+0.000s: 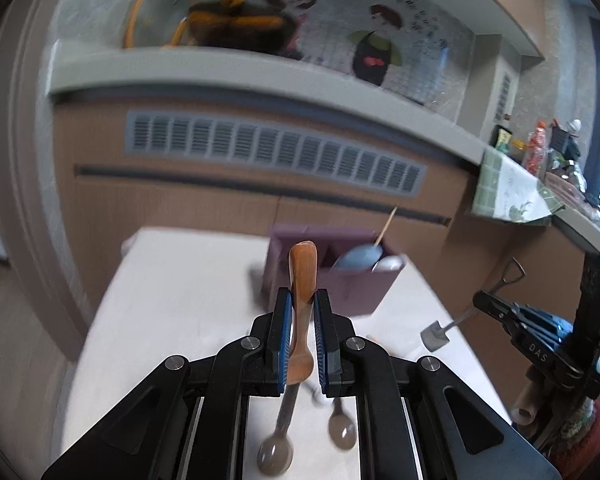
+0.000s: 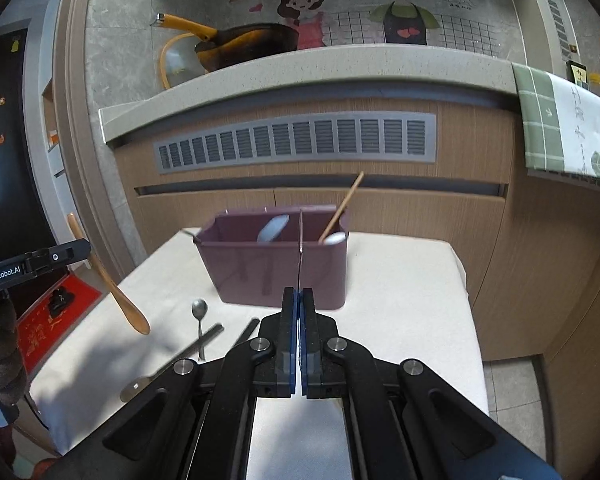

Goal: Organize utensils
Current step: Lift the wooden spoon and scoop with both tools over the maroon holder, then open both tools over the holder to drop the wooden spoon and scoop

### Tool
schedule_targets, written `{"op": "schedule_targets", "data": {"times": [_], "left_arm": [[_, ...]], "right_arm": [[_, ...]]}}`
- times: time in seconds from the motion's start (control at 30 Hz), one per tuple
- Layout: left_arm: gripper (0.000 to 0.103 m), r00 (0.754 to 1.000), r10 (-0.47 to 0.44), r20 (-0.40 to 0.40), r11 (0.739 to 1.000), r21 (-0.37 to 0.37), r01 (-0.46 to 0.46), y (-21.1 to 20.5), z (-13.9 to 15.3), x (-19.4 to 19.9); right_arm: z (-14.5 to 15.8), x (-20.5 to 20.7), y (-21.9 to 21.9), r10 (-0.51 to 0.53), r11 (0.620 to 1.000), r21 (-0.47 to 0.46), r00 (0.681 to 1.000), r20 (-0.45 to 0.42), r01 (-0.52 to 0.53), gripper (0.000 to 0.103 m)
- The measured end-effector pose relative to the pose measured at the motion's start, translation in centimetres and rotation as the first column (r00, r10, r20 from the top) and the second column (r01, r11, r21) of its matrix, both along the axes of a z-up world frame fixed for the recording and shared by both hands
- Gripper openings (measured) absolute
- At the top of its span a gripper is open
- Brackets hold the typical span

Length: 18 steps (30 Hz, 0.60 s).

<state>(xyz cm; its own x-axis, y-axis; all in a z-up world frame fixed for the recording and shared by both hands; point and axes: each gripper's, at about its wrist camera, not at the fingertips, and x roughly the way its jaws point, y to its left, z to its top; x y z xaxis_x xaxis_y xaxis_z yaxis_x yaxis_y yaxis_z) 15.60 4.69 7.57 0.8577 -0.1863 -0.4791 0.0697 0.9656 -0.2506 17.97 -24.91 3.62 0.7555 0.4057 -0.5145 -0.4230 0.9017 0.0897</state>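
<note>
My left gripper (image 1: 302, 300) is shut on a wooden spoon (image 1: 302, 276), held above the white table in front of the purple utensil box (image 1: 340, 284); the spoon also shows in the right wrist view (image 2: 116, 296). My right gripper (image 2: 299, 294) is shut on a thin metal shovel-shaped utensil (image 1: 460, 318), seen edge-on as a thin metal strip (image 2: 300, 264), just in front of the box (image 2: 276, 268). The box holds a pale blue spoon (image 2: 274, 228), a white spoon (image 2: 334, 239) and a wooden stick (image 2: 342, 208). Metal spoons (image 2: 199, 312) and dark chopsticks (image 2: 208, 340) lie on the table.
The white table (image 2: 400, 300) stands against a wooden cabinet with a grey vent (image 2: 296, 140). A counter above carries a dark pan with an orange handle (image 2: 236, 46). A green checked cloth (image 2: 560, 124) hangs at the right. Floor lies left and right of the table.
</note>
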Motion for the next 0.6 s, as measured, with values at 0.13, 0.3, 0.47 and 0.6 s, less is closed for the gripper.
{"op": "schedule_targets", "data": {"times": [0.13,0.3,0.47,0.6], "left_arm": [[0.011,0.988,-0.034,0.148,0.999,0.020,0.032,-0.5,6.8,1.9],[0.011,0.979,-0.028,0.200,1.000,0.012,0.026,-1.3,10.5,6.6],[0.011,0.993,-0.006,0.117,1.000,0.008,0.005,-1.5,7.0,12.5],[0.011,1.000,-0.022,0.021,0.999,-0.037,0.023,-1.4,2.9,15.6]], "right_arm": [[6.4,1.2,0.7,0.025,1.000,0.006,0.992,0.125,-0.026,0.000],[14.0,5.1,2.1,0.013,0.999,0.041,0.973,0.230,-0.023,0.000],[12.2,9.3,4.3,0.022,1.000,0.011,0.979,0.203,-0.025,0.000],[8.6,12.4,4.3,0.021,0.998,0.050,0.995,0.102,-0.026,0.000]]}}
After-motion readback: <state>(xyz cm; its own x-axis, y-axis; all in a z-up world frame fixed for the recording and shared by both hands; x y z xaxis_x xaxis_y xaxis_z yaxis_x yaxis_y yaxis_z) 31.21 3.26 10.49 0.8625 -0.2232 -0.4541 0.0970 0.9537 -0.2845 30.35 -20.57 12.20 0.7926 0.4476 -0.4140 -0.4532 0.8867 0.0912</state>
